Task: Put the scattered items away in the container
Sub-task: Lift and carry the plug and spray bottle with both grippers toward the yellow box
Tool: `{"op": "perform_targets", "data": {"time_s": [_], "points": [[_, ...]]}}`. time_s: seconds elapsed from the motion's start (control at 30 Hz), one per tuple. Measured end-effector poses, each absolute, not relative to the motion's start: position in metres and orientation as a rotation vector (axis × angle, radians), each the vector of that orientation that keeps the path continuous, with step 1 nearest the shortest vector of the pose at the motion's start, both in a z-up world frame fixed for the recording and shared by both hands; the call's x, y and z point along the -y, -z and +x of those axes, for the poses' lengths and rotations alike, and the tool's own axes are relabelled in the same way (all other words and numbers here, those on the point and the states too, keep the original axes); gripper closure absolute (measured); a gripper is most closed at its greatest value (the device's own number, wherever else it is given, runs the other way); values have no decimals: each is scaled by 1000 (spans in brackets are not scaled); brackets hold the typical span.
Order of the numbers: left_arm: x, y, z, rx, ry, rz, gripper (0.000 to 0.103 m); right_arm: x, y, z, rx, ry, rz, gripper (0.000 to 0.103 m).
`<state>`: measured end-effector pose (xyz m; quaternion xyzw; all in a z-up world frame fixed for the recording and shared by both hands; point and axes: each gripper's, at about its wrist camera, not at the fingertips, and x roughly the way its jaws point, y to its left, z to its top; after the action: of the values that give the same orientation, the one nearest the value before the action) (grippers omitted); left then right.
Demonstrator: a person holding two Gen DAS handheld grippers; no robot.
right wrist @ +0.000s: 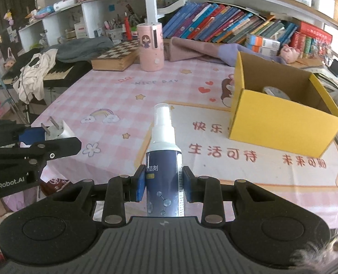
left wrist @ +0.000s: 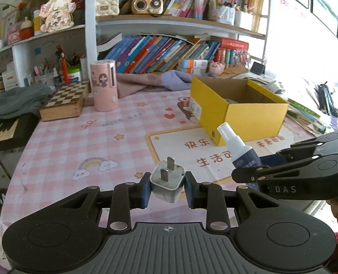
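My left gripper [left wrist: 167,188] has its blue pads pressed on both sides of a white plug adapter [left wrist: 166,183], prongs pointing forward, held above the pink checked tablecloth [left wrist: 77,137]. My right gripper [right wrist: 163,182] is clamped on the dark body of a spray bottle [right wrist: 163,159], its white nozzle pointing away from me. The yellow box [right wrist: 280,127] sits open on the table, ahead and to the right, with a tape roll [right wrist: 275,92] inside.

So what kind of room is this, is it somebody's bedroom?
Probably a home study or a child's room. Shelves packed with books stand behind a desk with a pink cartoon tablecloth, a chess box and a keyboard piano beside it. No bed shows.
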<state>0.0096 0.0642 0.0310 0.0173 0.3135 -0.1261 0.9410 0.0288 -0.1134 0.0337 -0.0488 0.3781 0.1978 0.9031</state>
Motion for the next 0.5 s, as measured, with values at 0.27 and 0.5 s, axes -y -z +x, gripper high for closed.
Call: {"op": "perform_targets", "data": {"time_s": [0.27, 0.5], "points": [[-48, -29, 5, -650, 322, 51, 75, 128, -31, 10, -795, -359, -90, 72], [-24, -26, 5, -659, 395, 78, 74, 153, -28, -3, -811, -291, -57, 73]]}}
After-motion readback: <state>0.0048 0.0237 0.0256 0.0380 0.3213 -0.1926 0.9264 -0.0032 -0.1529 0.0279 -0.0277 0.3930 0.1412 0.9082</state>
